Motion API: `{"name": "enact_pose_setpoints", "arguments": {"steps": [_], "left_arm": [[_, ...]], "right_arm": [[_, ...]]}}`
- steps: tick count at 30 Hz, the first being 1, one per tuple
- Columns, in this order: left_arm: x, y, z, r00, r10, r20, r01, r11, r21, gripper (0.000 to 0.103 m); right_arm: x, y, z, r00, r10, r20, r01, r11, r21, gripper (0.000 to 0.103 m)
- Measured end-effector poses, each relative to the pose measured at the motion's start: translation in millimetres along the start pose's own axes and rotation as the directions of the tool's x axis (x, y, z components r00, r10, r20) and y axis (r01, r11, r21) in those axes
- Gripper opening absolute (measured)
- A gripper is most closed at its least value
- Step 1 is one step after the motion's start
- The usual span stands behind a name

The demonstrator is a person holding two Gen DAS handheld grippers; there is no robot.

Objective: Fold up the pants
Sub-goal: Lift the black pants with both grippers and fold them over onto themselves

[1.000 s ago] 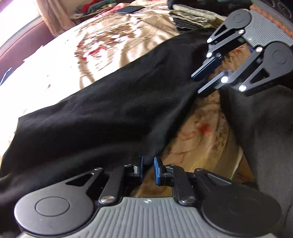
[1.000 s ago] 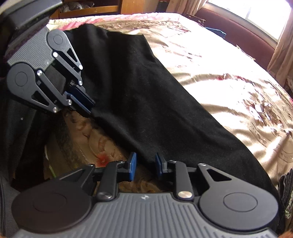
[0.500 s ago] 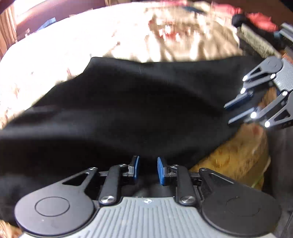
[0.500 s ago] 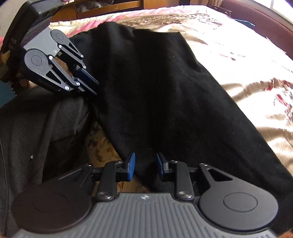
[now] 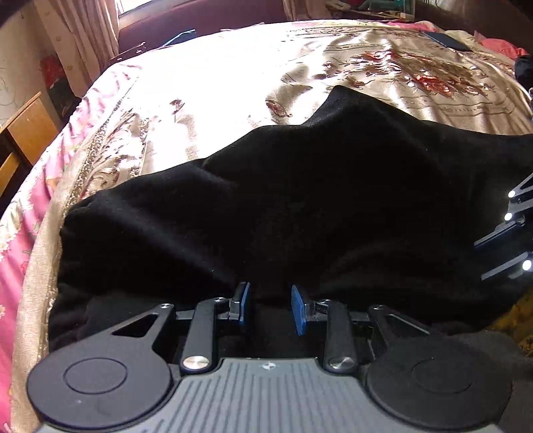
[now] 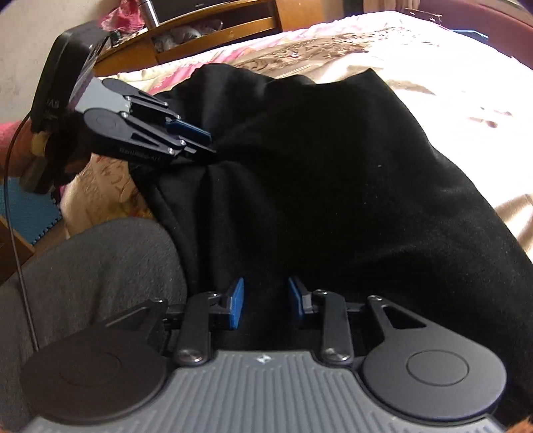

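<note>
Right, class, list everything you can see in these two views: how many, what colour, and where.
pants: one, black, bunched along the near edge of the bed
bedspread: one, gold satin with red flowers, covering the bed
curtain: one, beige, far left by the window
wooden shelf: one, brown, behind the bed
foam mat: one, blue, on the floor at left
person's leg: grey fabric, beside the bed
left tongs: black, blue pads, opening over the pants
right tongs: same, opening over the pants
</note>
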State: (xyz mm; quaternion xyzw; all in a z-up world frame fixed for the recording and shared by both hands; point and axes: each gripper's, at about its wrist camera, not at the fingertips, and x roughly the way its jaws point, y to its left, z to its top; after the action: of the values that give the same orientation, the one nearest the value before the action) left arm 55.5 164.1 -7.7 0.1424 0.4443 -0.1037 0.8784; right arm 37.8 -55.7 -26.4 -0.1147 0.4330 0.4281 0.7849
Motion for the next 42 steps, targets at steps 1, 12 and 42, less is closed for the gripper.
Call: {"name": "enact_pose_setpoints", "arguments": {"steps": [1,12,42], "left_arm": [[-5.0,3.9,0.7,1.000,0.016,0.009,-0.017,1.000,0.012,0.043],[7.4,71.1,-24.6,0.979,0.201,-0.024,-0.202,0.961,-0.189,0.045],[-63.1,125.3,-83.0,0.976,0.125,0.177,-0.057,0.937,-0.346,0.048]], "right_arm": [[-5.0,-3.9,3.1,1.000,0.009,0.020,-0.009,0.999,0.035,0.031],[22.9,-16.8,61.4,0.994,0.036,0.103,-0.042,0.998,0.052,0.031],[81.6,160.8,108.1,0.996,0.023,0.081,0.005,0.944,-0.329,0.005]]}}
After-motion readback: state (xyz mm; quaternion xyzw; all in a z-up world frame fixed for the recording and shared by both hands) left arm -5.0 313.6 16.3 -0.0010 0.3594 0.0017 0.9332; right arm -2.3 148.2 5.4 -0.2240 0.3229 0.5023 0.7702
